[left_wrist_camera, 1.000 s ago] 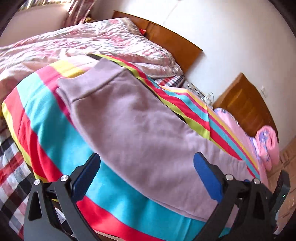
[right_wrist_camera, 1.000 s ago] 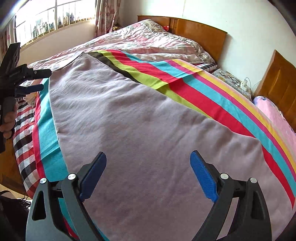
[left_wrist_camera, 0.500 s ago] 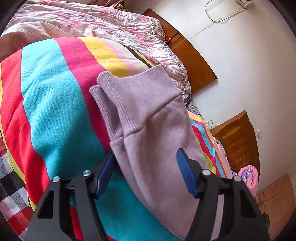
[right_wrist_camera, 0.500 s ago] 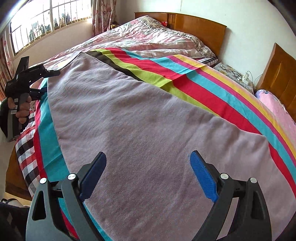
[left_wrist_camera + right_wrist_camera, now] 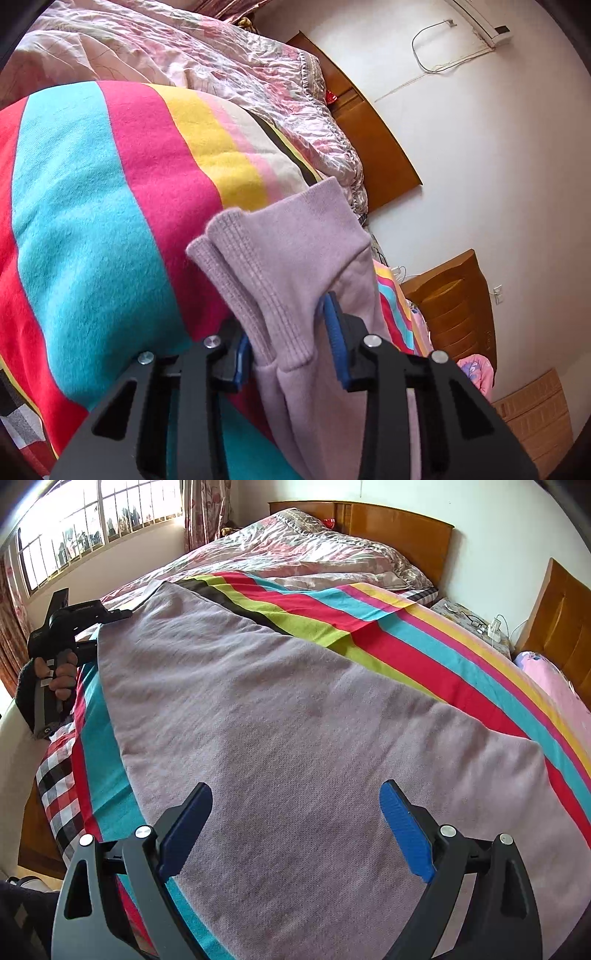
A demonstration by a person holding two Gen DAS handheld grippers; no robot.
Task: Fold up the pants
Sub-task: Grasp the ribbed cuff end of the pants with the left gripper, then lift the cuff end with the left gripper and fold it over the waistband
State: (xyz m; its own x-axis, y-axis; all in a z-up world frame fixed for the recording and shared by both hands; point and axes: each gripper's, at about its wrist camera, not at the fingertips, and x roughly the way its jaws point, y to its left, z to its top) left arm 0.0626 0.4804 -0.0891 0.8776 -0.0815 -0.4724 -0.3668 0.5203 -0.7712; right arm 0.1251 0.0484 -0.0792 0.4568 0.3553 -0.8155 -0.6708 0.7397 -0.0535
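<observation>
Lilac pants [image 5: 295, 720] lie spread flat on the striped blanket, reaching from the near edge to the far left. In the left wrist view their ribbed cuff [image 5: 266, 266] sits between the blue pads of my left gripper [image 5: 288, 332]. Those jaws are closing, the left pad is against the cloth, and a thin gap shows at the right pad. The right wrist view shows that left gripper [image 5: 107, 627] at the far left end of the pants, with a hand [image 5: 61, 674] holding it. My right gripper [image 5: 295, 805] hovers open over the wide near end of the pants, gripping nothing.
The striped blanket [image 5: 424, 657] covers the bed, and a floral quilt [image 5: 314, 550] is bunched by the wooden headboard [image 5: 399, 528]. A plaid sheet [image 5: 59, 782] hangs at the left edge. A nightstand [image 5: 469, 620] and a second bed with pink bedding [image 5: 554, 686] stand to the right.
My left gripper moved along the pants to the cuff end, rolled, and narrowed its jaws around the cuff. My right gripper stayed still and open.
</observation>
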